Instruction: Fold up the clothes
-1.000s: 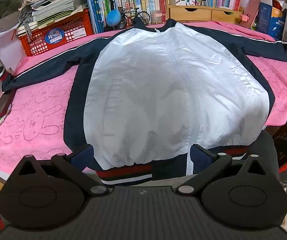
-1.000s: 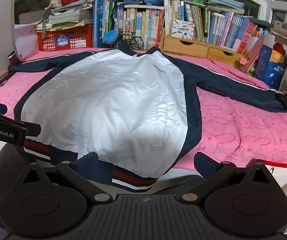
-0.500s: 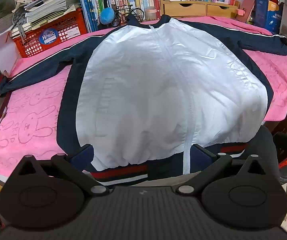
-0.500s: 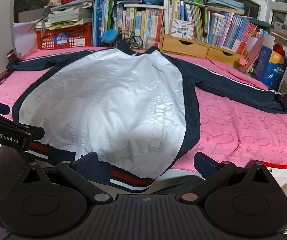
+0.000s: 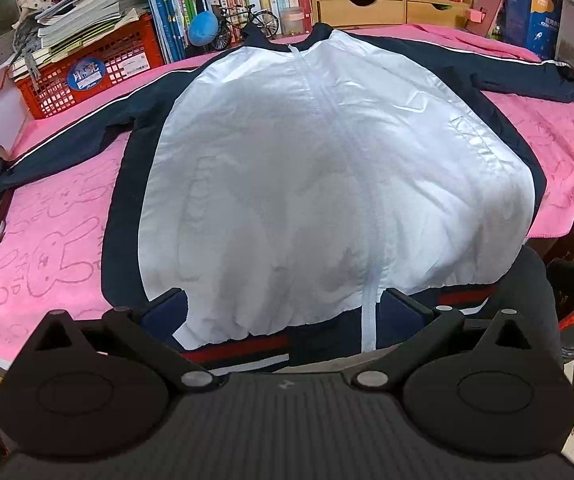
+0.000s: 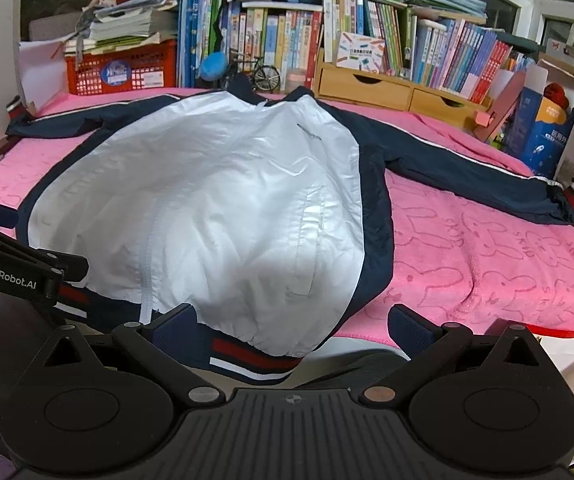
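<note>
- Barely any change over the last second: jacket (image 5: 327,168) in the same spot, spread face up with the zip closed on the pink towel (image 5: 55,240).
- Collar toward the towel's far edge, by the books; hem (image 5: 243,350) hanging over the near edge.
- Sleeves out flat as before: one reaching the left edge (image 5: 59,148), the other toward the far right corner (image 6: 467,160).
- White front panel puffed and wrinkled, not pressed flat. Looks a touch less billowed than a second ago, but hard to call through the fisheye.
- Left gripper (image 5: 285,304): fingers spread wide, nothing pinched. Drifted slightly in toward the hem; striped band shows between the fingers near the zip end.
- Right gripper (image 6: 293,322): also wide, empty. Parked at the hem near the jacket's right side seam, essentially unmoved.
- Contact between either finger pair and the cloth: cannot tell; hem looks just past the tips.
- Reading: no fold made yet, so task is at the very start. Layout done; both tools lined up along the near edge.
- Likely next: pinch the hem, or shift out to a sleeve and bring it across the body.
- Risks: thin slick shell may slip from a shallow pinch, and trapped air in the front could spoil a clean crease.
</note>
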